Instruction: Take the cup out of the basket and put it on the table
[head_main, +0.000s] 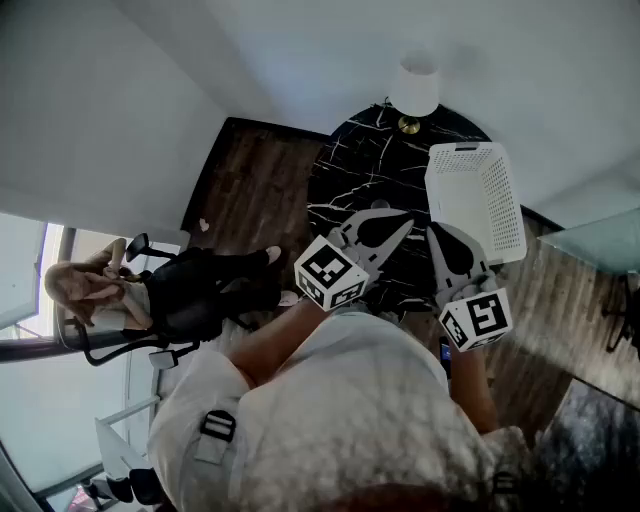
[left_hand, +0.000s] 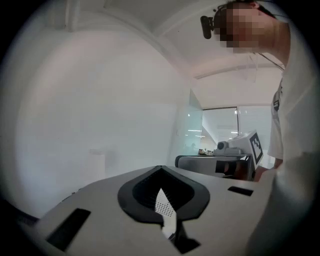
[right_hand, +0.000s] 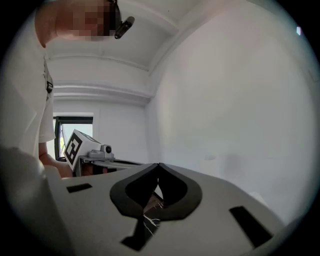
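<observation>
A white perforated basket (head_main: 476, 196) stands on the right side of a round black marble table (head_main: 355, 170). I see no cup inside it from here. At the table's far edge stands a white cylinder (head_main: 417, 88) beside a small gold piece; whether it is a cup I cannot tell. My left gripper (head_main: 404, 221) is held over the table's near edge, jaws shut and empty. My right gripper (head_main: 437, 230) points at the basket's near side, also shut and empty. In the left gripper view the gripper (left_hand: 160, 168) faces a white wall; the right gripper (right_hand: 159, 165) does likewise.
Dark wood floor (head_main: 250, 190) surrounds the table. A person (head_main: 100, 285) sits at the left by black equipment (head_main: 200, 290). A glass panel (head_main: 590, 240) stands at the right. White walls rise behind the table.
</observation>
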